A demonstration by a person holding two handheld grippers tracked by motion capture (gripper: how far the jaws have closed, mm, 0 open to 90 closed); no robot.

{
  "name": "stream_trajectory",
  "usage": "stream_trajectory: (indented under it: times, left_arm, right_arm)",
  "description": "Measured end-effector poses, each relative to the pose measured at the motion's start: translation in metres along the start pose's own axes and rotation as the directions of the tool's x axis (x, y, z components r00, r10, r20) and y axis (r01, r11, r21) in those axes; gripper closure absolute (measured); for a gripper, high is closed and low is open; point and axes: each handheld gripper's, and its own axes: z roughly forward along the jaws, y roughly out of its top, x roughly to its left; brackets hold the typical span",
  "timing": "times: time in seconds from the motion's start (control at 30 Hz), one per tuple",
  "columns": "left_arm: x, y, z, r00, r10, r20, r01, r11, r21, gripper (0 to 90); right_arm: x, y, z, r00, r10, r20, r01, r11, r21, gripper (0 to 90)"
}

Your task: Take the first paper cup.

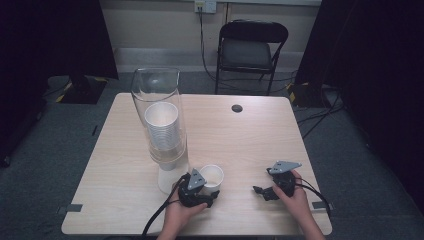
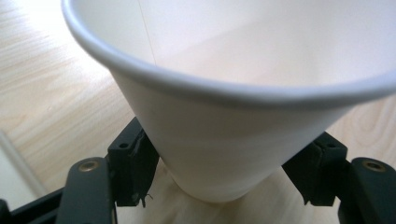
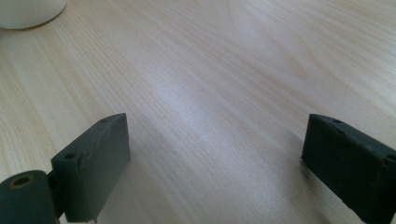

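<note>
One paper cup [image 2: 219, 140] clamped between left tongs [image 2: 224, 172].

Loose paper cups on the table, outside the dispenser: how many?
1. A single white paper cup stands right of the dispenser, with the left claw shut on its lower part. The stack of cups inside the dispenser is not counted.

Matt white paper cup [image 2: 224, 140]; pale smooth wood-grain table [image 3: 224, 70]; clear glossy plastic dispenser [image 1: 159, 95].

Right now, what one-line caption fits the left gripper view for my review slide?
Left gripper fingers clamp the base of a white paper cup above the light wooden table.
</note>
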Motion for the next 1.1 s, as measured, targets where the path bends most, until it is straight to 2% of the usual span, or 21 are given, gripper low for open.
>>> stream_trajectory:
  times: [0.03,0.07,0.1,0.17,0.2,0.23,0.27,0.3,0.33,0.37,0.43,0.47,0.5,0.53,0.6,0.67,0.7,0.77,0.8,0.93,1.1]
  left_arm:
    - [-0.001,0.001,0.001,1.0,0.002,0.001,-0.002,1.0,0.003,31.8]
    - [-0.001,0.001,0.002,0.9997,0.022,0.0,-0.022,0.9997,0.011,31.6]
    - [-0.002,0.001,0.001,0.9998,0.02,0.006,-0.02,0.9997,0.015,30.7]
    - [-0.002,-0.001,0.001,0.9996,0.016,0.023,-0.017,0.9982,0.058,28.9]
    - [-0.002,-0.002,0.0,0.9995,0.031,0.01,-0.032,0.9954,0.091,20.8]
    - [-0.003,-0.004,-0.001,0.9994,0.034,-0.006,-0.033,0.9938,0.106,20.8]
    - [-0.003,-0.007,-0.002,0.9997,0.025,-0.004,-0.024,0.9944,0.103,20.1]
    - [-0.002,-0.008,-0.006,0.9994,0.033,-0.005,-0.032,0.9934,0.11,20.1]
    - [-0.001,-0.01,-0.008,0.9999,0.014,0.009,-0.015,0.9954,0.095,20.1]
    - [0.0,-0.011,-0.012,0.9997,0.021,0.011,-0.022,0.9937,0.11,20.1]
    - [0.001,-0.015,-0.017,0.9998,0.021,0.0,-0.02,0.9946,0.102,20.1]
    - [0.003,-0.017,-0.021,0.9996,0.023,0.017,-0.025,0.9936,0.111,20.1]
    - [0.003,-0.019,-0.024,0.9998,0.004,0.018,-0.006,0.9949,0.1,20.1]
    - [0.005,-0.02,-0.029,0.9999,0.012,0.009,-0.013,0.9922,0.124,20.1]
    - [0.008,-0.025,-0.036,1.0,0.003,0.007,-0.004,0.9953,0.096,19.7]
    - [0.01,-0.03,-0.043,0.9995,-0.03,0.003,0.03,0.9973,0.067,19.7]
    - [0.013,-0.031,-0.048,0.9998,-0.02,-0.004,0.02,0.9973,0.07,19.6]
    - [0.017,-0.035,-0.056,0.9991,-0.04,-0.009,0.041,0.9982,0.043,19.5]
    - [0.02,-0.038,-0.061,0.998,-0.061,-0.013,0.062,0.9977,0.027,19.1]
    - [0.029,-0.047,-0.074,0.9943,-0.103,-0.025,0.103,0.9946,-0.009,18.6]
    - [0.041,-0.055,-0.089,0.991,-0.126,-0.045,0.125,0.992,-0.021,16.9]
  right_arm:
    - [0.0,0.0,0.0,1.0,0.0,0.0,0.0,1.0,0.0,7.1]
    - [0.0,0.0,0.0,1.0,0.0,0.001,0.0,1.0,0.0,7.1]
    - [0.0,0.0,0.0,1.0,0.0,0.001,0.0,1.0,0.0,7.0]
    - [0.0,0.0,0.0,1.0,0.0,0.001,0.0,1.0,0.0,7.0]
    - [0.0,0.0,0.0,1.0,0.0,-0.002,0.0,1.0,0.0,7.1]
    - [0.0,0.0,0.0,1.0,0.0,-0.002,0.0,1.0,0.0,7.1]
    - [0.0,0.0,0.0,1.0,0.0,0.001,0.0,1.0,0.0,7.1]
    - [0.0,0.0,0.0,1.0,0.0,0.001,0.0,1.0,0.0,7.1]
    - [0.0,0.0,0.0,1.0,0.0,0.001,0.0,1.0,0.0,7.1]
    - [0.0,0.0,0.0,1.0,0.0,0.0,0.0,1.0,0.0,7.0]
    - [0.0,0.0,0.0,1.0,0.0,-0.001,0.0,1.0,0.0,7.1]
    - [0.0,0.0,0.0,1.0,0.0,0.001,0.0,1.0,0.0,7.0]
    - [0.0,0.0,0.0,1.0,0.0,0.001,0.0,1.0,0.0,7.0]
    - [0.0,0.0,0.0,1.0,0.0,0.001,0.0,1.0,0.0,7.1]
    - [0.0,0.0,0.0,1.0,0.0,0.001,0.0,1.0,0.0,7.1]
    - [0.0,0.0,0.0,1.0,0.0,0.001,0.0,1.0,0.0,7.1]
    - [0.0,0.0,0.0,1.0,0.0,0.001,0.0,1.0,0.0,7.0]
    - [0.0,0.0,0.0,1.0,0.0,0.001,0.0,1.0,0.0,7.1]
    - [0.0,0.0,0.0,1.0,0.0,0.001,0.0,1.0,0.0,7.0]
    - [0.0,0.0,0.0,1.0,-0.001,0.001,0.001,1.0,0.0,7.1]
    - [0.0,0.0,0.0,1.0,0.0,0.0,0.0,1.0,0.0,7.1]
